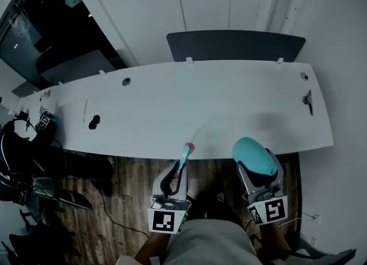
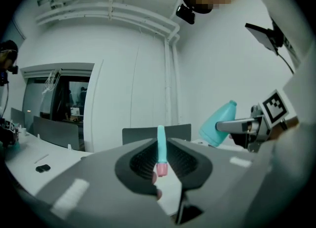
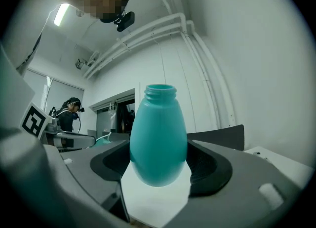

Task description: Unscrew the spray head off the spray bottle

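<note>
Now left tool (image 1: 179, 171) pinches spray head (image 1: 186, 154), right tool (image 1: 259, 171) bottle (image 1: 254, 154); table (image 1: 229, 103), dark panel (image 1: 235, 45) beyond.

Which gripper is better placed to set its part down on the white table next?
Probably the right gripper: its teal bottle, neck open, overlaps the table edge in the head view. The left gripper holds the spray head with only its tip reaching that edge.

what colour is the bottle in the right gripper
Teal; the bottle shows best in the right gripper view.
</note>
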`<act>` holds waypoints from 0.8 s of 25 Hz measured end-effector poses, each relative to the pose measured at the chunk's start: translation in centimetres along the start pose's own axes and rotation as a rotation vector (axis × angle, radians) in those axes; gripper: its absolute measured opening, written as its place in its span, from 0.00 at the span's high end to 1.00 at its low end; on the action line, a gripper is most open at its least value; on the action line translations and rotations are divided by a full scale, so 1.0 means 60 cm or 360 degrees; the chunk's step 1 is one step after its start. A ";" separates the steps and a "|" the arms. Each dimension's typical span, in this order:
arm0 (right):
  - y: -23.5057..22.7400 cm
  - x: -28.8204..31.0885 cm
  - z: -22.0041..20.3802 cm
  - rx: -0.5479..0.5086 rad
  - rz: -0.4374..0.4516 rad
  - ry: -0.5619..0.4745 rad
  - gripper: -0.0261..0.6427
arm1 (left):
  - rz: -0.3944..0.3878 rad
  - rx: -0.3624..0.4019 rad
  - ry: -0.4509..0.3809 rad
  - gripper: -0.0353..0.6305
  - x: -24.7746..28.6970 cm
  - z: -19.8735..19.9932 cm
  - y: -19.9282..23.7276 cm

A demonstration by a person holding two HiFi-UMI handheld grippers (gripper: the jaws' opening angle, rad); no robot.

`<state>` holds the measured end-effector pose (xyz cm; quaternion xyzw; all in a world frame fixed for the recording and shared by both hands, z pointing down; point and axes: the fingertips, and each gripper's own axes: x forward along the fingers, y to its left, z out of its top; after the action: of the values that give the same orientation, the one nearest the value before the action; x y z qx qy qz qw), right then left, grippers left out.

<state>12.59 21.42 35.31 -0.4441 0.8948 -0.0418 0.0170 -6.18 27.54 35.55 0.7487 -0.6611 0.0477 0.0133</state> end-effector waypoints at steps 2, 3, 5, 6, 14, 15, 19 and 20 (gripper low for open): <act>0.025 0.000 0.006 -0.0029 0.0007 -0.0004 0.42 | -0.0024 0.0001 -0.0021 0.87 -0.009 0.010 0.003; 0.037 -0.001 0.008 -0.0041 0.0015 -0.0005 0.42 | -0.0034 -0.0007 -0.0034 0.87 -0.013 0.014 0.003; 0.058 0.001 0.010 -0.0069 0.0021 -0.0003 0.42 | -0.0054 -0.0037 -0.0053 0.87 -0.019 0.013 0.003; 0.067 0.002 0.010 -0.0080 0.0019 -0.0001 0.42 | -0.0066 -0.0050 -0.0061 0.87 -0.020 0.013 0.004; 0.116 0.013 0.014 -0.0143 0.0007 0.0002 0.42 | -0.0126 -0.0073 -0.0090 0.87 -0.034 0.014 0.026; 0.119 0.014 0.013 -0.0147 0.0005 0.0006 0.42 | -0.0128 -0.0073 -0.0093 0.87 -0.034 0.014 0.029; 0.127 0.019 0.010 -0.0158 0.0011 0.0019 0.42 | -0.0130 -0.0067 -0.0107 0.87 -0.037 0.018 0.034; 0.128 0.020 0.011 -0.0163 0.0010 0.0018 0.42 | -0.0134 -0.0065 -0.0111 0.87 -0.036 0.019 0.033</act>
<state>5.81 25.06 33.98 -0.4413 0.8973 0.0016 -0.0107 -8.35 29.32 34.16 0.7766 -0.6299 0.0074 0.0075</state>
